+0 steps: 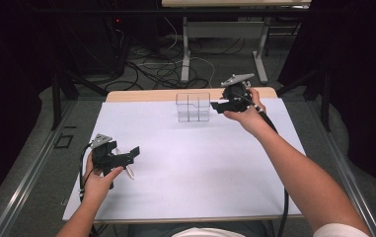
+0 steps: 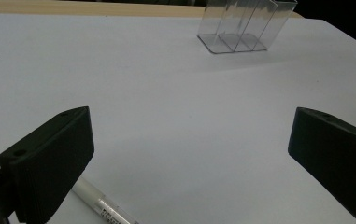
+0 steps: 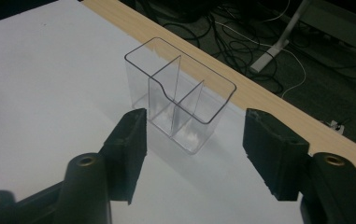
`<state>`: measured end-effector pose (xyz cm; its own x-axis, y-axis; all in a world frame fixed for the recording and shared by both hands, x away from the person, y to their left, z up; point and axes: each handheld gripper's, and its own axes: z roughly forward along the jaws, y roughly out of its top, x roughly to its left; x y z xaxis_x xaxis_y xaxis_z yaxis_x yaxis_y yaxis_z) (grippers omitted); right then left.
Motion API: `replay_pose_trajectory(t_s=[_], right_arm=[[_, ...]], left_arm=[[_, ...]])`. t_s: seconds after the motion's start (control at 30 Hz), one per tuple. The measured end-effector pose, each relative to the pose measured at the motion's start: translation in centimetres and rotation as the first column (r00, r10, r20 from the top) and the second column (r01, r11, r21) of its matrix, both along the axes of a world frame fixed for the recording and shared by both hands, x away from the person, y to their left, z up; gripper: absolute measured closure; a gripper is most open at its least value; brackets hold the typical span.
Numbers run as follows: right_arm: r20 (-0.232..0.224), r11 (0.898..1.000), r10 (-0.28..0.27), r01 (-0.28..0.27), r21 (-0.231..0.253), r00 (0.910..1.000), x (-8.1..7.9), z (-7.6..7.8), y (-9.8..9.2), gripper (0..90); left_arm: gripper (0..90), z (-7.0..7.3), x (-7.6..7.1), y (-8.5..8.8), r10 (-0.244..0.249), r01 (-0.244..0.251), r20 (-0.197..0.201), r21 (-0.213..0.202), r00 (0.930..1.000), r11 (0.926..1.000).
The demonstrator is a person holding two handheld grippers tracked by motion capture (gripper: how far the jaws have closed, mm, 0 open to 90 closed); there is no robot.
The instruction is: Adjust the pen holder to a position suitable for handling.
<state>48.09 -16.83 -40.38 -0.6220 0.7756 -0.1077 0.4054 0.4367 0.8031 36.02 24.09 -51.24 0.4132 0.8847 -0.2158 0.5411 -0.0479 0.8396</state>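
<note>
Clear organizer (image 3: 180,107), upright, three compartments

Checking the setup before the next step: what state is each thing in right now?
Clear organizer: upright, empty, untouched.
Pen: lying flat on the white sheet, not gripped.
Left gripper: open, over the pen.
Right gripper: open, holding nothing, facing the organizer.

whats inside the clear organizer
Nothing: the clear organizer stands empty, its dividers and base plain through the walls. The pen lies apart, by the left gripper.
</note>
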Motion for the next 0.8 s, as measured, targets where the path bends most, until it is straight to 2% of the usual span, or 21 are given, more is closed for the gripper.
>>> replay_pose_trajectory(t_s=[0.03,0.17,0.33,0.43,0.47,0.5,0.63,0.67,0.7,0.73,0.77,0.8], right_arm=[[0.018,0.999,0.027,-0.027,-0.03,0.9995,0.5,0.2,0.7,37.6],[0.064,0.99,0.071,-0.063,-0.125,0.9954,1.4,0.7,1.9,33.2],[0.056,0.97,0.127,-0.112,-0.216,0.9902,2.4,0.7,3.4,31.5],[0.066,0.949,0.149,-0.124,-0.29,0.9866,2.9,0.5,4.1,32.2],[0.063,0.945,0.146,-0.121,-0.303,0.9872,2.9,0.3,4.4,33.5],[0.07,0.933,0.171,-0.139,-0.332,0.9827,3.2,0.3,4.6,35.5],[0.063,0.9,0.204,-0.162,-0.405,0.9769,3.6,-0.1,5.4,42.1],[0.063,0.9,0.204,-0.162,-0.405,0.9769,3.6,-0.1,5.4,42.1],[0.063,0.872,0.23,-0.177,-0.456,0.9712,3.9,-0.4,5.8,42.6],[0.073,0.875,0.247,-0.19,-0.446,0.9663,4.1,-0.8,6.0,44.0],[0.057,0.858,0.255,-0.199,-0.473,0.9652,4.2,-0.8,6.2,44.6],[0.057,0.858,0.255,-0.199,-0.473,0.9652,4.2,-0.8,6.2,44.6]], left_arm=[[0.7,0.0,0.0,0.0,0.0,0.0,0.0,0.0,1.0,1.0],[0.7,0.0,0.0,0.0,-0.002,0.002,0.0,-0.007,1.0,1.0],[0.7,0.0,0.0,0.0,0.0,0.0,-0.003,-0.012,1.0,0.9999],[0.7,0.0,0.0,0.1,0.0,0.0,0.0,-0.009,1.0,1.0],[0.7,0.0,0.0,0.1,0.0,0.0,0.0,-0.009,1.0,1.0],[0.7,0.0,0.0,0.1,0.001,-0.001,-0.001,-0.01,1.0,0.9999],[0.7,0.1,0.0,0.2,0.002,-0.002,0.005,-0.016,1.0,0.9999],[0.7,0.1,0.0,0.2,0.003,-0.003,0.005,-0.016,1.0,0.9999],[0.7,0.1,-0.1,0.2,0.006,-0.006,0.003,-0.024,1.0,0.9997],[0.7,0.1,-0.1,0.2,0.006,-0.006,0.0,-0.023,1.0,0.9997],[0.7,0.1,-0.1,0.2,0.007,-0.007,0.0,-0.024,1.0,0.9997],[0.7,0.1,-0.1,0.2,0.008,-0.008,-0.001,-0.025,1.0,0.9997]])
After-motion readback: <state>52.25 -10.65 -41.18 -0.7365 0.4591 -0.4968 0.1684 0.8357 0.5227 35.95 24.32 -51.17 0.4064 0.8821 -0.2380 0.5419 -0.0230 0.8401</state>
